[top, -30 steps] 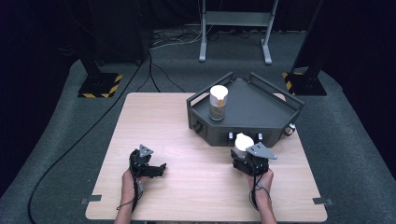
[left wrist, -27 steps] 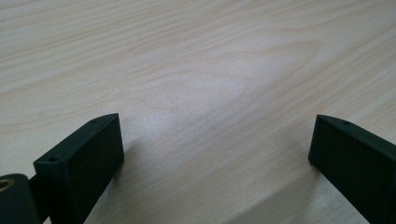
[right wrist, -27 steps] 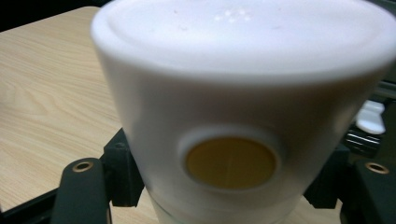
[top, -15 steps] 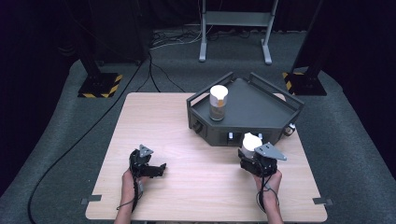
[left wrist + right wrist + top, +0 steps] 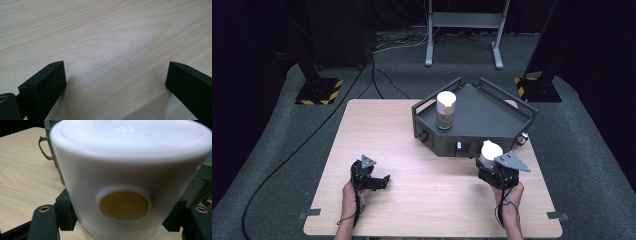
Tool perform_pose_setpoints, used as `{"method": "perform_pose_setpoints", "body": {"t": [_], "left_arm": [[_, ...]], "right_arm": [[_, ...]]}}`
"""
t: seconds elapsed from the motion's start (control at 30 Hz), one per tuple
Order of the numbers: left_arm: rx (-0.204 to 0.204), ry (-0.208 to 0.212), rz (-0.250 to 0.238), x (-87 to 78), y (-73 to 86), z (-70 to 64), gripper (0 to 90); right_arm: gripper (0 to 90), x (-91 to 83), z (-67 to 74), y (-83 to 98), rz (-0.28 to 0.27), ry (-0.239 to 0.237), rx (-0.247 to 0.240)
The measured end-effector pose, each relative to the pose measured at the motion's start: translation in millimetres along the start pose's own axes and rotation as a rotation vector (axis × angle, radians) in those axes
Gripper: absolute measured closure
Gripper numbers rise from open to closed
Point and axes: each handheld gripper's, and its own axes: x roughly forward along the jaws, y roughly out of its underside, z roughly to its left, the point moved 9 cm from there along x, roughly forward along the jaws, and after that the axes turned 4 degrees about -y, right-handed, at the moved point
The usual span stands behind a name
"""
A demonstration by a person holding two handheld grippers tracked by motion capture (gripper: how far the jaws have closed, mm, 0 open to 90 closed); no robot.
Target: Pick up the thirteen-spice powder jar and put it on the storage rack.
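Note:
My right gripper is shut on a white cylinder with a round tan spot on its side, held just in front of the dark grey platform at the table's right. A second white-topped cylinder with a tan band stands upright on the platform's left part. My left gripper rests low over the bare wood at the front left, open, with nothing between its jaws.
The light wood table has free room across its left and middle. The platform has raised rails and a handle on its near side. Black stands with yellow-striped bases and cables lie on the floor behind.
My right gripper with the white cylinder has shifted slightly right and toward the platform's front. The left gripper has stayed put.

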Motion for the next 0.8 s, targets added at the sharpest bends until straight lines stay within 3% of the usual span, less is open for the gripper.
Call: {"method": "perform_pose_setpoints", "body": {"t": [0.8], "left_arm": [[0.0,0.0,0.0,0.0,0.0,0.0,2.9]], "right_arm": [[29.7,-13.7,-17.6,-10.7,-0.019,0.048,0.013]]}}
